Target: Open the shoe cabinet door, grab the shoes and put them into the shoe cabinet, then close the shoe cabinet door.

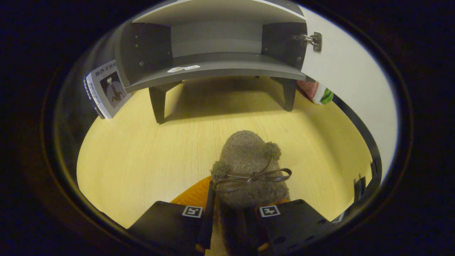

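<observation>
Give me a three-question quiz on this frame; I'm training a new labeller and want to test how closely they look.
1. True or false: the cabinet door is open.
2. What sits between the gripper fingers? A) a book B) a fuzzy shoe C) a ball
3. Fill in: the book leans beside the cabinet's ____ side.

Key
1. True: the door is swung out to the right, and its hinge and the bare shelf show.
2. B: the shoe, tied with a bow, is gripped by both fingers above the floor.
3. Left.
</observation>
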### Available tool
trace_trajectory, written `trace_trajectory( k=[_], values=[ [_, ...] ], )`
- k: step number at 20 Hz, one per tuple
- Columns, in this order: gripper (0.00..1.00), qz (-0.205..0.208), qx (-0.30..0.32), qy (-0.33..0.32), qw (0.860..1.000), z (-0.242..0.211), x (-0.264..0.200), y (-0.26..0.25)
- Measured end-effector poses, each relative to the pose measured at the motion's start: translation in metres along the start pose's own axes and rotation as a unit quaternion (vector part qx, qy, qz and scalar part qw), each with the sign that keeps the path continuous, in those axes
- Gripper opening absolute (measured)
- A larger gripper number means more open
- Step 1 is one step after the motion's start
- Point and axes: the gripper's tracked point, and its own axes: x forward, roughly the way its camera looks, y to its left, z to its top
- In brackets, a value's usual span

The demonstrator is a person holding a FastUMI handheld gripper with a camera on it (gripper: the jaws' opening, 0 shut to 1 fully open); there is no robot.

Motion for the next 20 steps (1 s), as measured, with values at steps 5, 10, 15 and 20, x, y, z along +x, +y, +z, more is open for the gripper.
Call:
trace_trajectory(
  k=[5, 10, 15, 20],
  values=[
    [0.05, 0.01, -0.003, -0.003, 1.0, -0.002, 0.0, 0.004],
    [0.05, 0.019, -0.009, 0.0, 1.0, -0.003, -0.006, 0.003],
    [0.05, 0.031, -0.014, -0.014, 0.999, 0.025, -0.042, -0.002],
    [0.05, 0.05, -0.014, -0.039, 0.998, 0.103, -0.128, -0.013]
  ],
)
